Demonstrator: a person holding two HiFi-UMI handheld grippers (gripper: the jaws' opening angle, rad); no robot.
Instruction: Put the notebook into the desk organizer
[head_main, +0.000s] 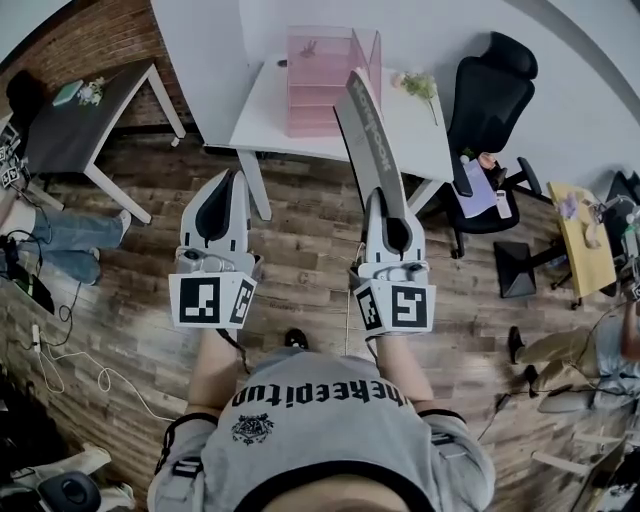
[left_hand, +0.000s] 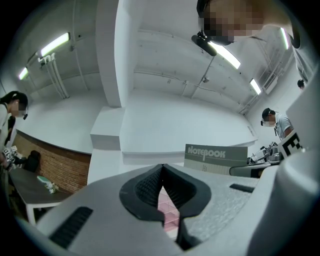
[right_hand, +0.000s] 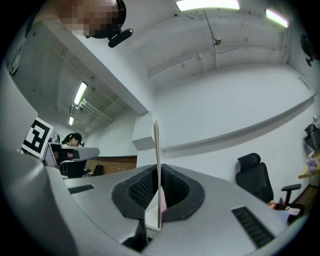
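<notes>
Slipping or twisting could be suffered by the notebook (head_main: 368, 125), clamped by one thin edge in the jaws of the right gripper (head_main: 388, 215) and jutting toward the pink organizer (head_main: 318, 85) on the counter (head_main: 425, 135) at upper centre. Both grippers are held side by side, pointed up-frame; the jaws of the left gripper (head_main: 232, 180) are pressed together, empty.

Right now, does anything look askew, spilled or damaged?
Nothing stands out. The notebook is clamped edge-on in the right gripper, and the pink desk organizer stands upright on the white table.
</notes>
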